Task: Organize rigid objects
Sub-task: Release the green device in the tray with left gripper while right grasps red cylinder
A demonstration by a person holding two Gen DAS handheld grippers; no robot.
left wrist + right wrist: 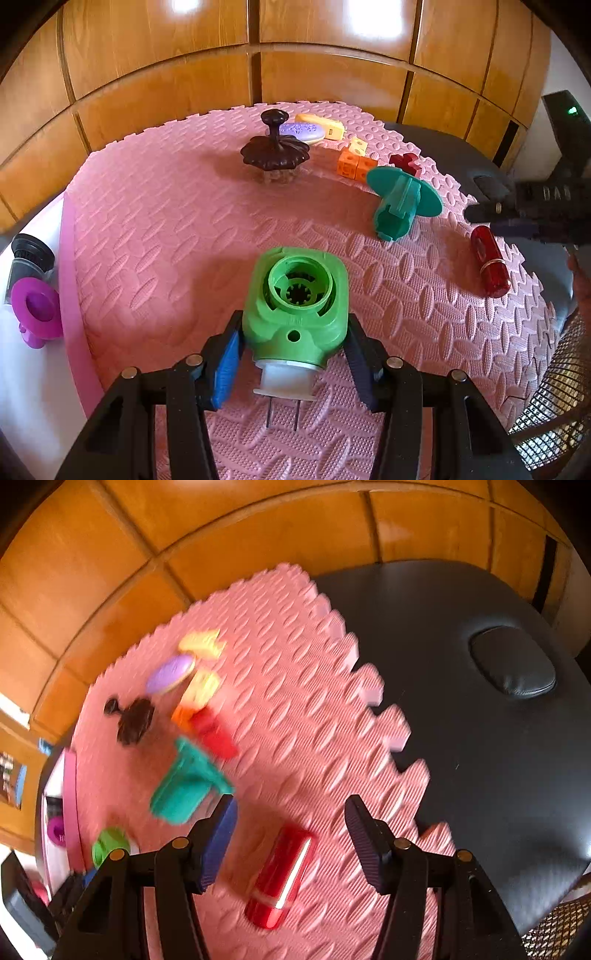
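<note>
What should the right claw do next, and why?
Probably lower and close on the red tube. It lies on the pink mat between the right claw's open pads, neither touching it, so a short descent should seat it. The left claw already brackets the green plug.
</note>
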